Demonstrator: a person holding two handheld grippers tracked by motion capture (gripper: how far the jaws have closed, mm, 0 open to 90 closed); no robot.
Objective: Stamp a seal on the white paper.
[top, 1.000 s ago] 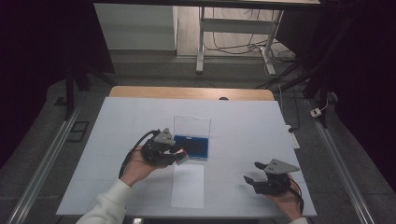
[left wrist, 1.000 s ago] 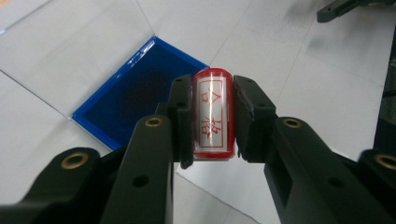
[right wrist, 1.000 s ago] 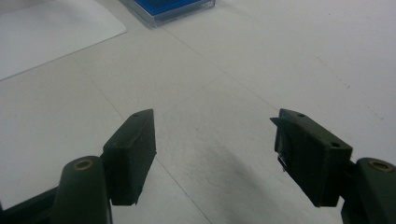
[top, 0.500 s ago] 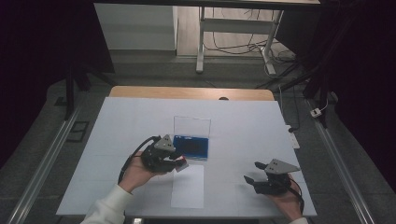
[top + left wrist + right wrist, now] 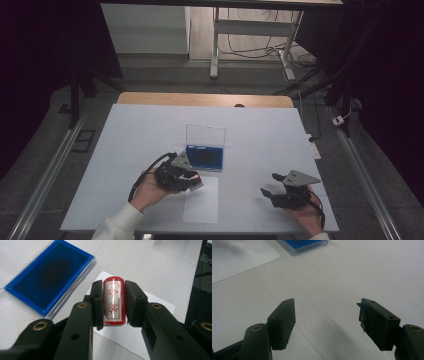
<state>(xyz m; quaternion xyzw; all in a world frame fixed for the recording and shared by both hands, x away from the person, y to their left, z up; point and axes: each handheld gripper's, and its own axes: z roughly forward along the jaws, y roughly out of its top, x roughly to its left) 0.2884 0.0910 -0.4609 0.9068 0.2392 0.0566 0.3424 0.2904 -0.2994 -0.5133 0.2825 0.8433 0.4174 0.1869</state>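
My left gripper (image 5: 113, 285) is shut on a red cylindrical stamp (image 5: 113, 301) that bears a white label with red characters. In the high view the left gripper (image 5: 192, 181) holds the stamp (image 5: 196, 180) over the far edge of a white sheet of paper (image 5: 201, 205), just in front of the blue ink pad (image 5: 206, 156). The ink pad (image 5: 47, 280) lies in a clear case with its lid (image 5: 205, 135) standing up. My right gripper (image 5: 267, 186) rests at the near right of the table, open with nothing between its fingers (image 5: 282, 320).
A white table top (image 5: 140, 130) with a wooden far edge (image 5: 200, 99) carries everything. The paper (image 5: 239, 257) and the ink pad (image 5: 304, 243) lie ahead of the right gripper (image 5: 327, 307). A cable and small box hang off the table's right side (image 5: 312, 147). Dark floor and rails flank the table.
My left gripper has drawn back a little from the ink pad toward the person, with the stamp in it, and is now over the paper's far edge. The right gripper has stayed still.
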